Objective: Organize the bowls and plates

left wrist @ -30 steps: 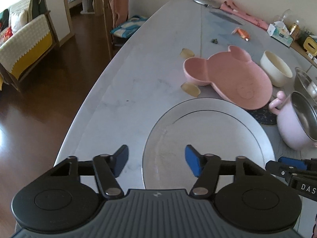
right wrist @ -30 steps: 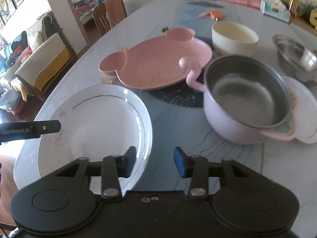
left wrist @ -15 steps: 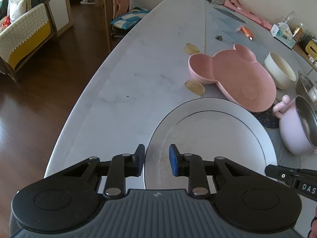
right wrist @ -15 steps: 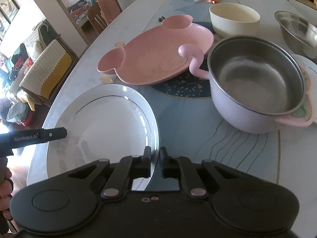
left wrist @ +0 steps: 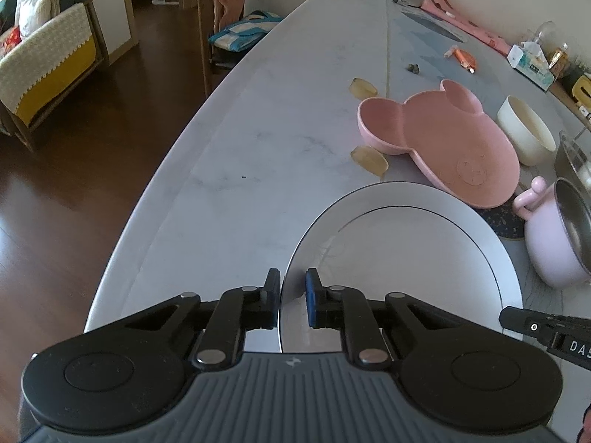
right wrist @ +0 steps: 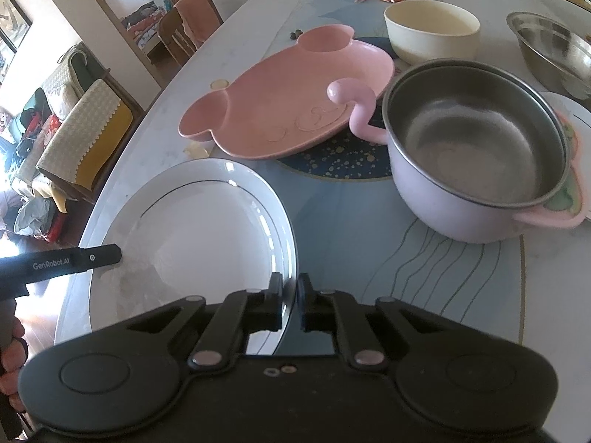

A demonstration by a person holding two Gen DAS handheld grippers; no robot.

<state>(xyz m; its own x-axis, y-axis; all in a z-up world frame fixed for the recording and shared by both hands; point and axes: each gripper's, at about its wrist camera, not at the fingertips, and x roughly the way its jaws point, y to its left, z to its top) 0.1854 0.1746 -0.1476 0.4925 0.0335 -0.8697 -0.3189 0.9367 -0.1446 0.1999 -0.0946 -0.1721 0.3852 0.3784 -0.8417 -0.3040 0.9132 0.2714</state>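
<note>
A: Where is the white plate [left wrist: 406, 258] lying?

B: It lies on the marble table [left wrist: 240, 140], near the close edge. The left gripper [left wrist: 291, 297] takes its left rim, and the right gripper [right wrist: 290, 302] takes the opposite rim.

A: Are the claws closed on it?

B: Yes. The left jaws have just been closing, and the rim stands between the two blue pads [left wrist: 312, 297], which press on it. The right jaws are almost together, with the thin rim pinched between them. So both claws hold the same plate, one at each side.

A: What is around the plate?

B: Just behind it lies the pink animal-shaped plate [right wrist: 291, 103], and its near edge is over a dark round mat [right wrist: 340, 162]. To the right stands the lilac pot [right wrist: 476, 158] with pink handles, near the white plate but apart from it. Behind the pot are a cream bowl [right wrist: 432, 33] and a steel bowl [right wrist: 550, 48].
</note>
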